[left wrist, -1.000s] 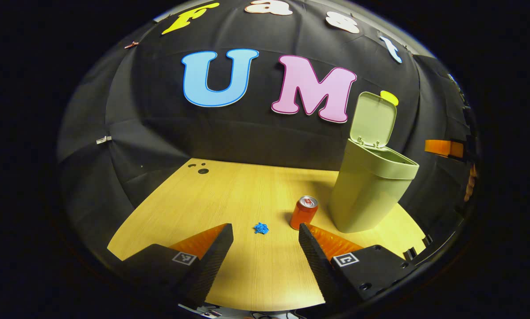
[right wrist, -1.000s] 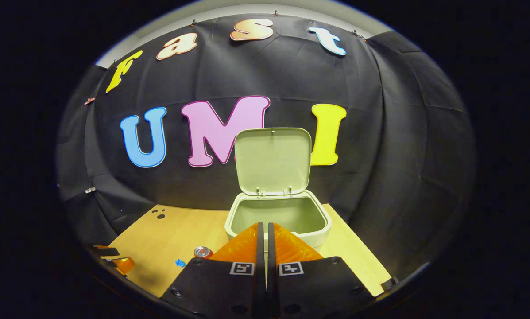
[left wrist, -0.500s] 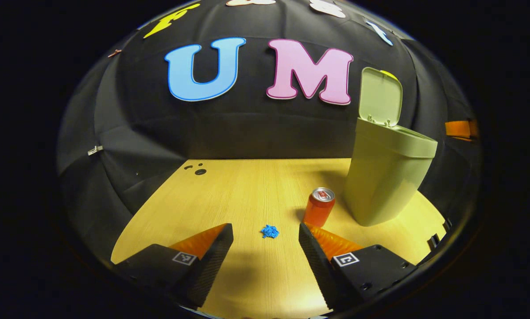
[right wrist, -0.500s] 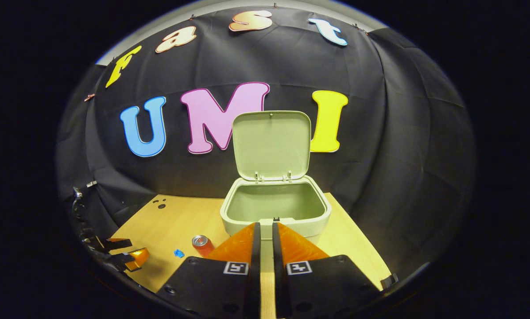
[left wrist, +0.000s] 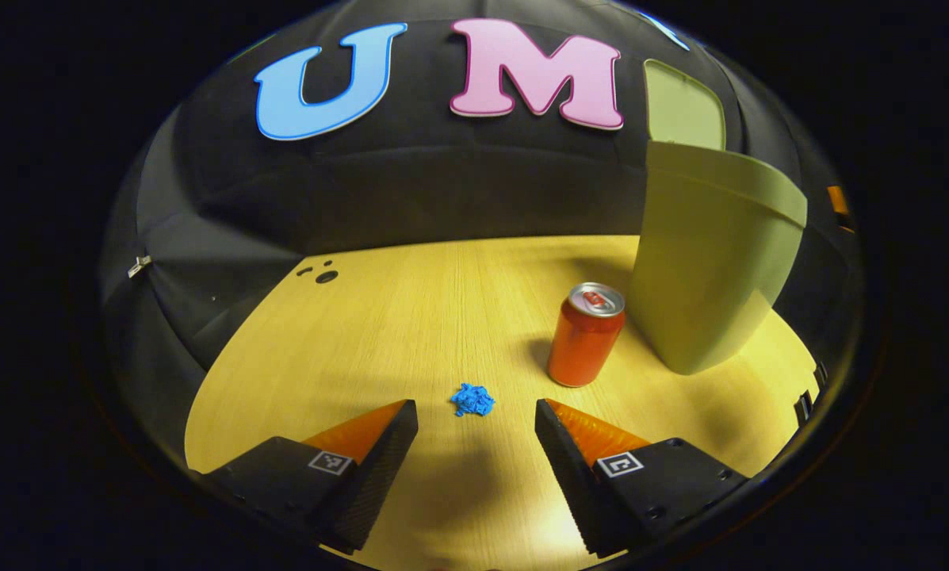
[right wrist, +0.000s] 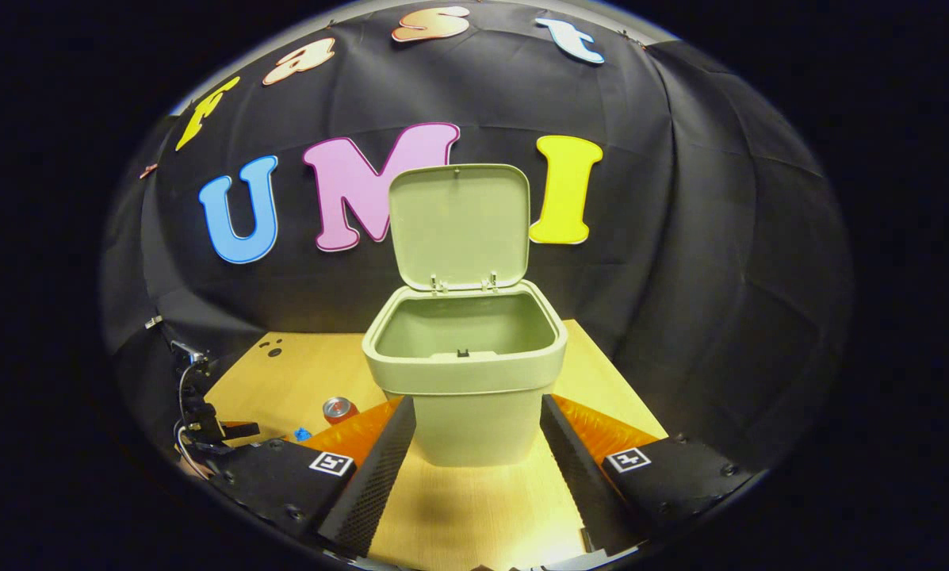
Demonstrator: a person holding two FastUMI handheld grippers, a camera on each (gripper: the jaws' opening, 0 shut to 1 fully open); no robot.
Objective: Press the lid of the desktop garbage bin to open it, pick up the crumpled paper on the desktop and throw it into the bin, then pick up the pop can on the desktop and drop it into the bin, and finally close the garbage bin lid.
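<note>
Pale wooden surface (left wrist: 411, 317) is carrying a small blue crumpled paper (left wrist: 472, 400), lying just ahead between the left gripper (left wrist: 476, 432)'s spread jaws, with an upright orange pop can (left wrist: 585, 335) standing near a tall green plastic bin (left wrist: 712, 270). Right gripper (right wrist: 478, 440)'s jaws are gaping, empty, before the bin, showing its raised lid (right wrist: 460, 226) and hollow inside.

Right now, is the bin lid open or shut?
Open: the lid stands upright on its rear hinges, and the bin shows its bare inside.
</note>
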